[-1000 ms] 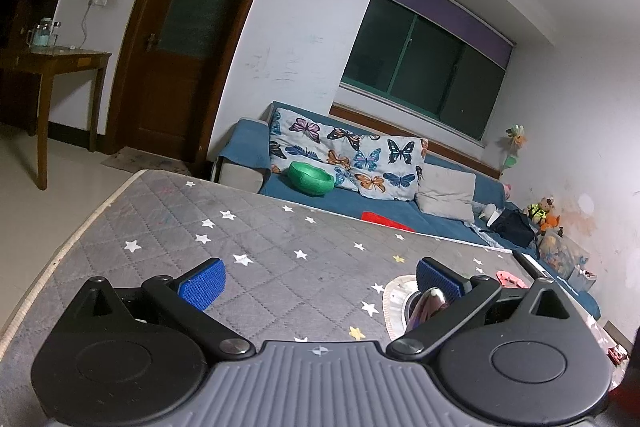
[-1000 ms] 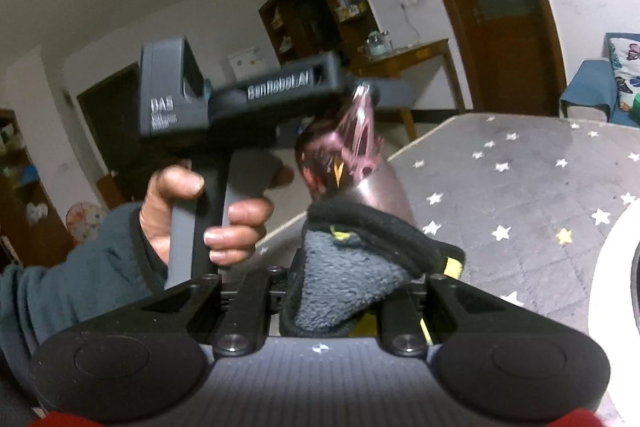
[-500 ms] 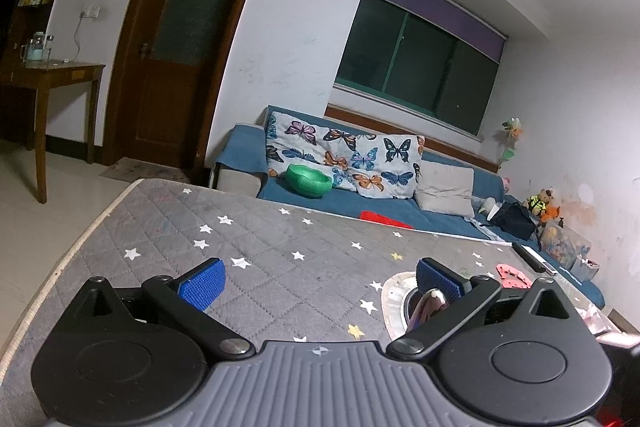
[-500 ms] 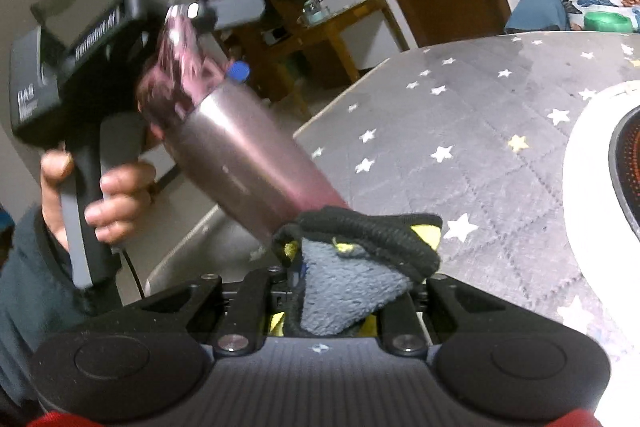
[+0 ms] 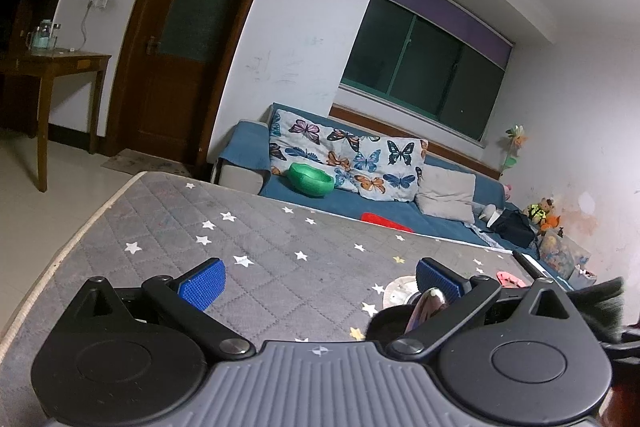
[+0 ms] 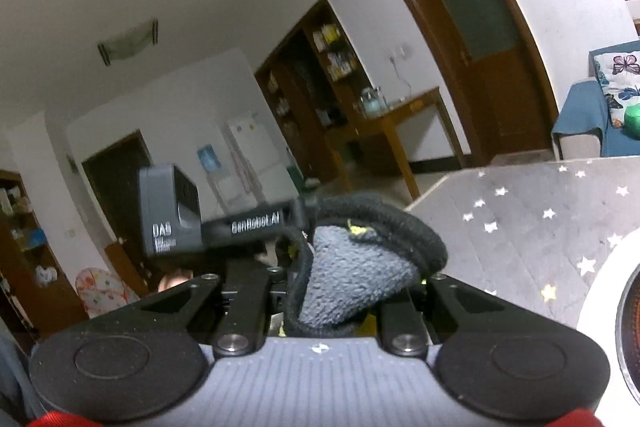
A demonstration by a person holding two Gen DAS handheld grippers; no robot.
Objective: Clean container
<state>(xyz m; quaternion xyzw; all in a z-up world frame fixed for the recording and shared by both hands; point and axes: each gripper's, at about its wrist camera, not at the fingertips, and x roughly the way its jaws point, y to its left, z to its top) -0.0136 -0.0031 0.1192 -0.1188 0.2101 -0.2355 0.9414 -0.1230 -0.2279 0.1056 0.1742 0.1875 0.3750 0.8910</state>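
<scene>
My left gripper (image 5: 320, 277) stands open, its blue pads far apart with nothing between them. The cup (image 5: 425, 307), a pinkish metal one with a dark mouth, shows only in part just under the right finger. How it is held I cannot tell. My right gripper (image 6: 332, 293) is shut on a grey fleecy cloth (image 6: 356, 267) with a black edge. The cloth points at the left gripper's body (image 6: 172, 215) and hides the cup in the right wrist view. A dark tuft of the cloth (image 5: 600, 307) shows at the right of the left wrist view.
Below is a grey star-patterned table cover (image 5: 260, 235). On it lies a white round appliance (image 6: 604, 287) with a dark centre, and its edge (image 5: 394, 289) shows by the cup. A hand (image 6: 174, 279) grips the left gripper. A blue sofa (image 5: 400, 211) stands beyond.
The cup, seen leaning between the left gripper and the cloth, is now hidden behind the cloth. The right wrist view has swung upward. The cloth has entered the left wrist view.
</scene>
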